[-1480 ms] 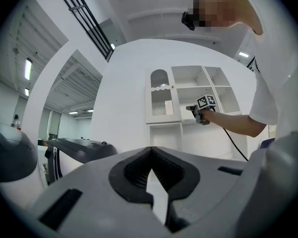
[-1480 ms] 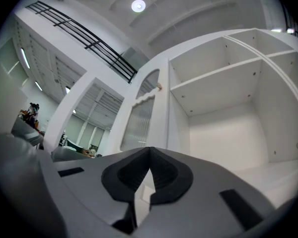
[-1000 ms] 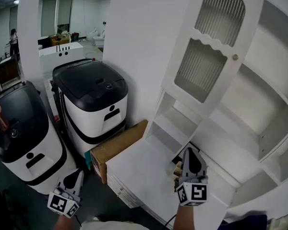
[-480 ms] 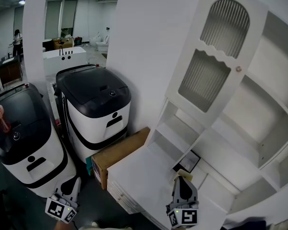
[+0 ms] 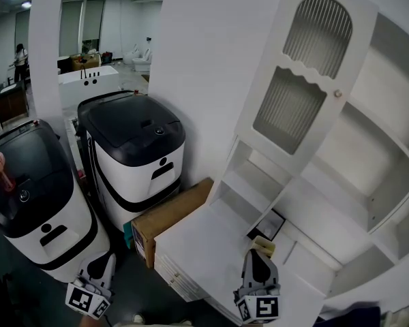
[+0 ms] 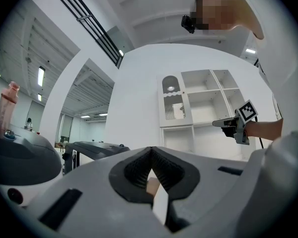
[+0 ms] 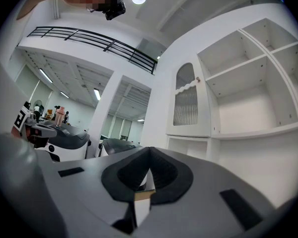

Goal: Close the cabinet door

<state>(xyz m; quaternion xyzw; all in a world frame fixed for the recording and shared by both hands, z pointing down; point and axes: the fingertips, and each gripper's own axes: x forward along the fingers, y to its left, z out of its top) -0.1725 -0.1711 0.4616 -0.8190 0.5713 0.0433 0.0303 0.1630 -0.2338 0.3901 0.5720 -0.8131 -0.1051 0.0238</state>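
The white cabinet door (image 5: 303, 80), with ribbed glass panels and a small knob (image 5: 338, 93), stands swung open to the left of the open shelves (image 5: 368, 155). It also shows in the right gripper view as the cabinet door (image 7: 187, 103), ahead and above the jaws. My right gripper (image 5: 258, 252) is low in the head view over the white lower top, well below the door, shut with nothing in it. My left gripper (image 5: 108, 259) is at the bottom left, shut and empty, far from the cabinet. In the left gripper view, the distant cabinet door (image 6: 171, 100) stands beside the right gripper (image 6: 223, 124).
Two black-topped white machines (image 5: 133, 152) (image 5: 34, 196) stand left of the cabinet. A cardboard box (image 5: 167, 216) leans between the nearer machine and the cabinet's white lower top (image 5: 204, 240). A white column (image 5: 44, 53) rises behind; a person stands far back left.
My right gripper has dropped toward the bottom edge of the head view, away from the shelves. The left gripper has slid a little lower. The door has not moved.
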